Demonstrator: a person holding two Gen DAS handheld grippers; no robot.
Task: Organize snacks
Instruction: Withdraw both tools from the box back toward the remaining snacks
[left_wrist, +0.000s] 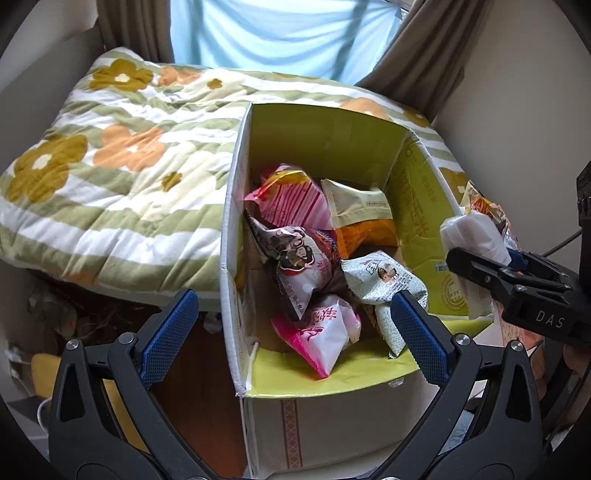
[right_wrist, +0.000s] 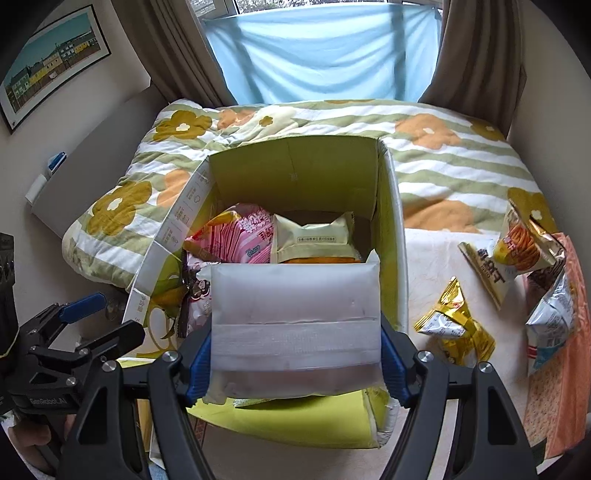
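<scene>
An open cardboard box (left_wrist: 314, 122) with a green inside holds several snack packets, among them a pink one (left_wrist: 291, 201) and a beige one (left_wrist: 356, 205). The box also shows in the right wrist view (right_wrist: 295, 166). My right gripper (right_wrist: 295, 354) is shut on a white frosted packet (right_wrist: 295, 314) and holds it above the box's near edge. That packet shows at the right of the left wrist view (left_wrist: 476, 236). My left gripper (left_wrist: 291, 332) is open and empty over the box's near left corner.
A flowered green-striped quilt (left_wrist: 110, 166) lies behind and left of the box. Several loose snack packets (right_wrist: 454, 325) lie on the pale surface right of the box, more at the far right (right_wrist: 524, 251). Curtains and a blue sheet hang behind.
</scene>
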